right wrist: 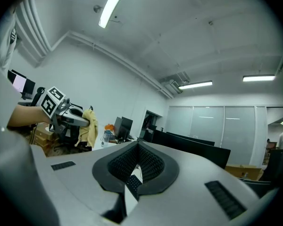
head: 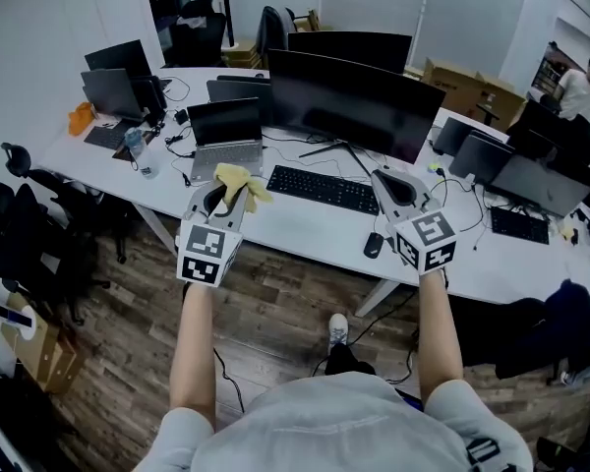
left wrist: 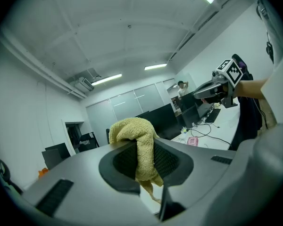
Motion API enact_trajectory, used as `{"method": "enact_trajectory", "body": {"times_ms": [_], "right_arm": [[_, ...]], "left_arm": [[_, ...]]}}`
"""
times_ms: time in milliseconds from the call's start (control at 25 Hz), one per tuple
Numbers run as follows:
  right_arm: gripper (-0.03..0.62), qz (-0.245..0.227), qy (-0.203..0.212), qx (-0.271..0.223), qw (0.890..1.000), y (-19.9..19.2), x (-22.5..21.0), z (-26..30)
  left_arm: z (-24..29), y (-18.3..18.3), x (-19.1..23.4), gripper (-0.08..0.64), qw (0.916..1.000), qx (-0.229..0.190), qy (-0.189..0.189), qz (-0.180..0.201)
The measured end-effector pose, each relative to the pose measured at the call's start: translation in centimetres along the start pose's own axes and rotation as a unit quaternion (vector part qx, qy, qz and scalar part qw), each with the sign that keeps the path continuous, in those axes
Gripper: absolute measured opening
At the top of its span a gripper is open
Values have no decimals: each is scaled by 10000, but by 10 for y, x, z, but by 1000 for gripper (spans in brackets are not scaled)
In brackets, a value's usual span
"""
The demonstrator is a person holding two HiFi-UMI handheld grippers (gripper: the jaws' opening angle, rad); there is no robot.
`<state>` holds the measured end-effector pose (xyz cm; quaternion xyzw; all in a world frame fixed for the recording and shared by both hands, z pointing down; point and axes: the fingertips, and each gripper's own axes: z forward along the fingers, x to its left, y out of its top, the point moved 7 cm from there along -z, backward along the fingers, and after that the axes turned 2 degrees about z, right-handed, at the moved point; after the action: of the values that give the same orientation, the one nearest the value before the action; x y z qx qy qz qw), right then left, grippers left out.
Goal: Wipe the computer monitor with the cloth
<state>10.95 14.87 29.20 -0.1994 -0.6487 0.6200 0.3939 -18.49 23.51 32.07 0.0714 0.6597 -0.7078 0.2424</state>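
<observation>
1. At the far left, a black office chair is standing on the wooden floor beside the white table.
2. An open laptop is sitting on the table, just beyond the left gripper.
3. The left gripper is hovering over the table's near edge with its jaws clamping the yellow cloth. The cloth is running down between the two pads. It is bunching into a folded lump past the jaw tips, and a thin end is trailing out below them.
4. In the head view, the cloth is draping over the left jaw tips, between the laptop and the black keyboard. It is hanging well short of the screen and touching nothing on the table.
5. The keyboard is lying in front of the wide, curved computer monitor. The monitor is standing dark near the middle of the table, with other dark screens behind it.
6. The right gripper is hovering to the right of the keyboard, below the monitor's right end. Its jaws are pressing together with nothing between them, showing only a sliver of light.
7. A dark mouse is lying on the table just beside the right gripper's marker cube.
</observation>
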Motion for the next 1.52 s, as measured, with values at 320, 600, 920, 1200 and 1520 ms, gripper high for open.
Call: {"method": "enact_trajectory", "body": {"times_ms": [320, 600, 920, 1200, 1520], "right_arm": [[24, 47, 477, -50, 9988, -20, -107, 104], [24, 0, 824, -132, 9965, -24, -175, 178], [23, -247, 1096, 22, 9937, -35, -215, 223], [23, -253, 1219, 23, 9922, -55, -241, 245], [25, -89, 963, 67, 9953, -65, -252, 282]], "left_arm": [[124, 8, 34, 72, 9987, 271, 359, -250], [209, 17, 61, 72, 9972, 383, 609, -224], [265, 14, 69, 72, 9952, 678, 645, -268], [296, 1, 75, 72, 9929, 819, 787, -353], [333, -23, 115, 72, 9940, 707, 728, -418]]}}
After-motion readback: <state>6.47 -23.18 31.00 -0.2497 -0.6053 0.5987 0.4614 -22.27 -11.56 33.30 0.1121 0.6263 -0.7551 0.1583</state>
